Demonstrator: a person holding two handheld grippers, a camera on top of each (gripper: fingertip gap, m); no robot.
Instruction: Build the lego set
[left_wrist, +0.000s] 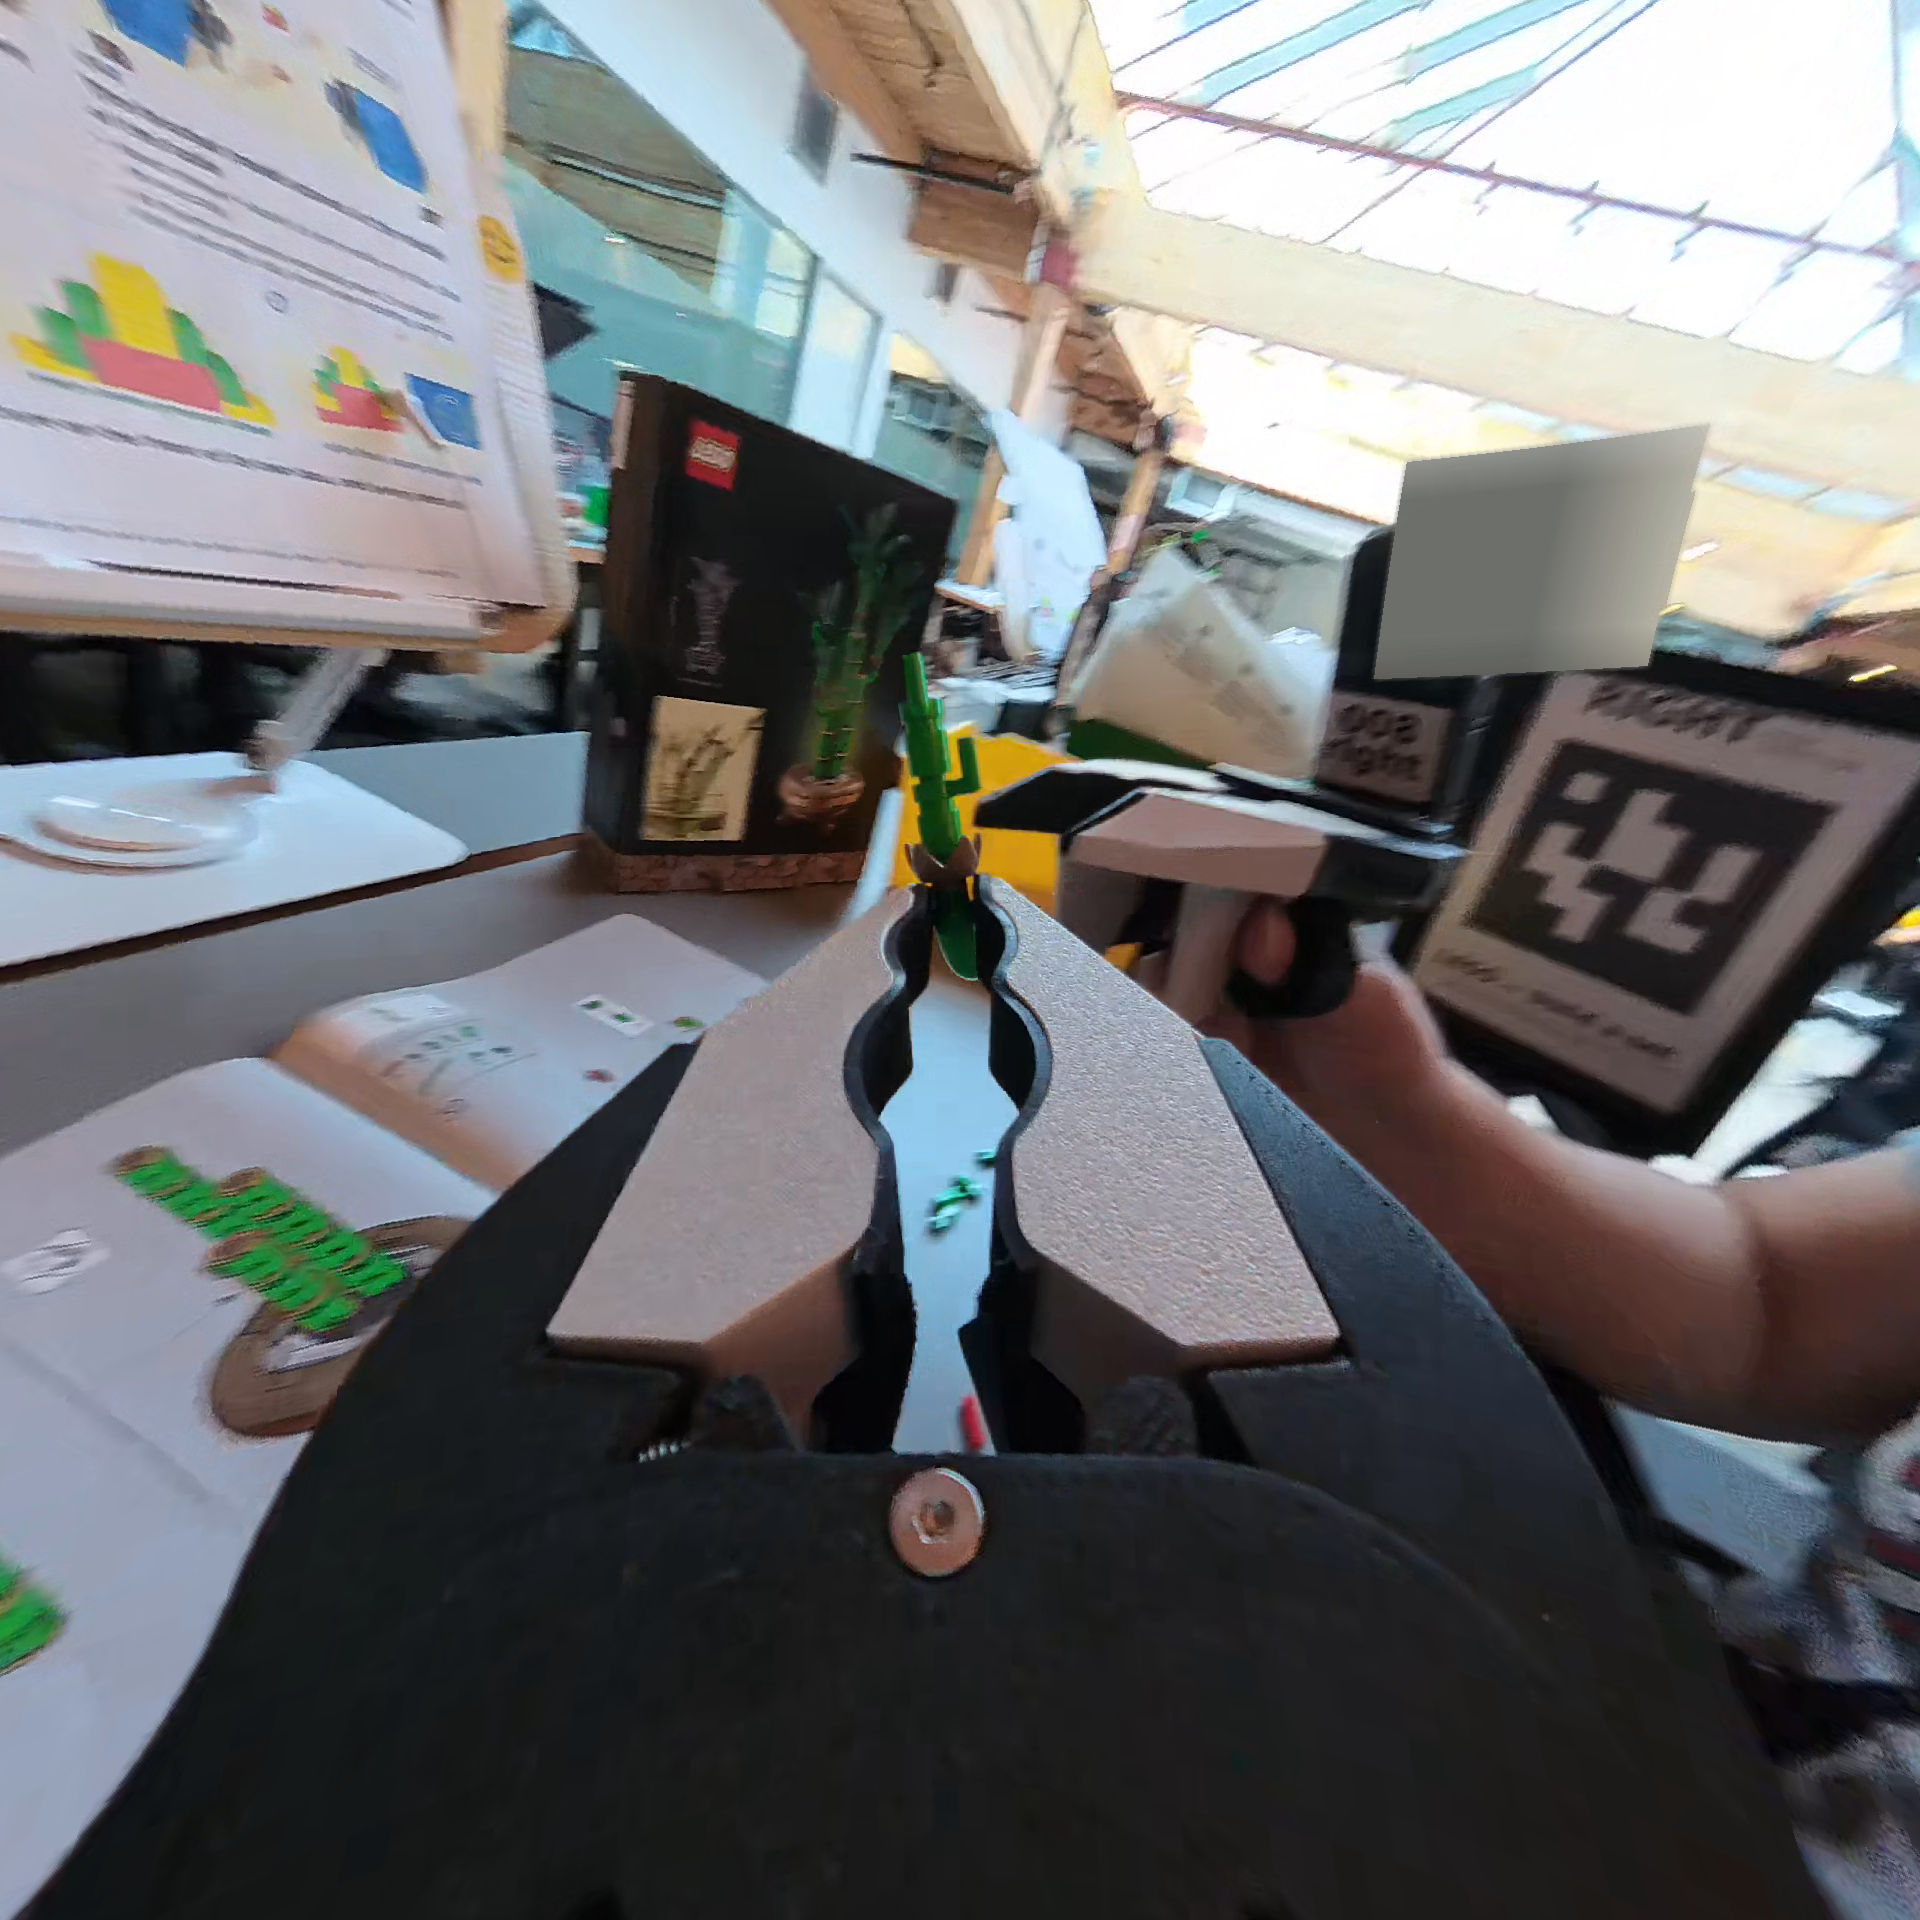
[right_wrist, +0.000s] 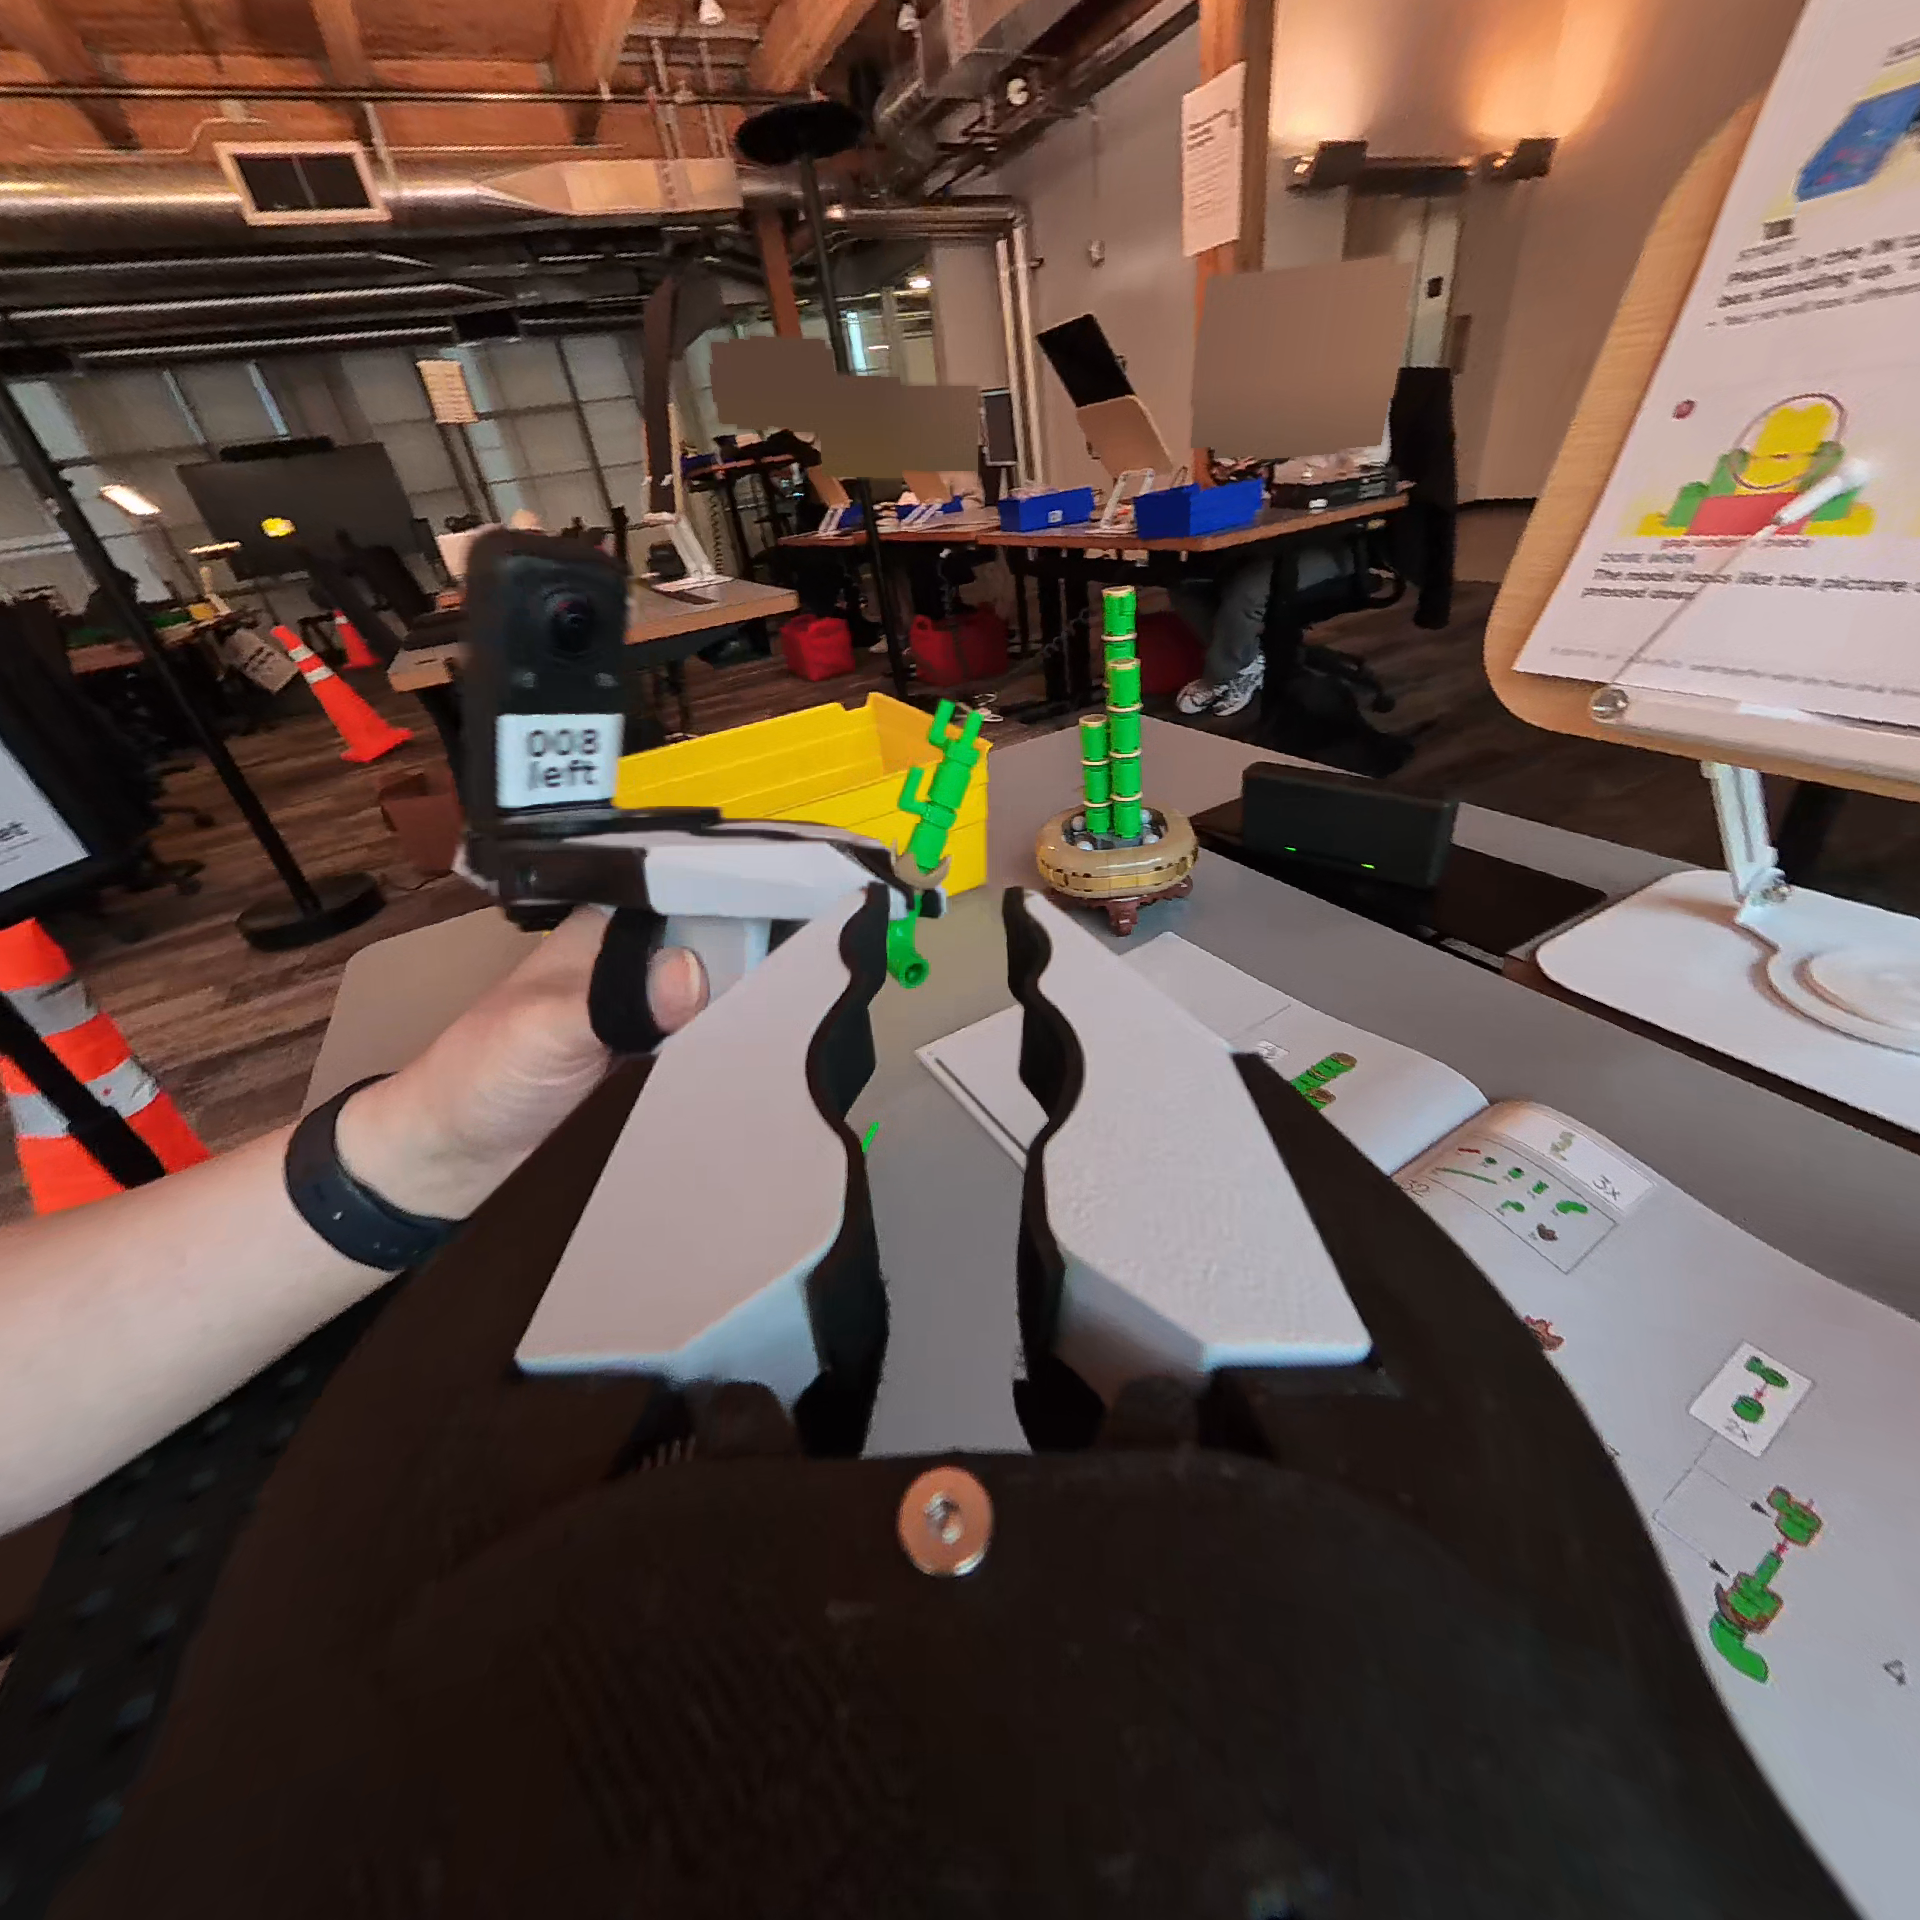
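Observation:
My left gripper (left_wrist: 948, 896) is shut on a green bamboo shoot (left_wrist: 935, 774) with a brown collar, holding it upright above the table. The shoot also shows in the right wrist view (right_wrist: 940, 800), sticking up from the left gripper's tips (right_wrist: 914, 888). My right gripper (right_wrist: 948, 906) is open and empty, just right of the shoot; it shows from the side in the left wrist view (left_wrist: 1023, 805). The bamboo model (right_wrist: 1117, 790), green stalks in a tan round pot, stands on the table beyond my right gripper.
An open instruction booklet (left_wrist: 312, 1195) lies on the table, also in the right wrist view (right_wrist: 1558, 1247). The black set box (left_wrist: 758, 644) stands behind. A yellow bin (right_wrist: 810, 774), a black device (right_wrist: 1351, 821), a paper stand (right_wrist: 1766, 416) and small loose green pieces (left_wrist: 951, 1200) are around. The grippers are tip to tip, or close to it.

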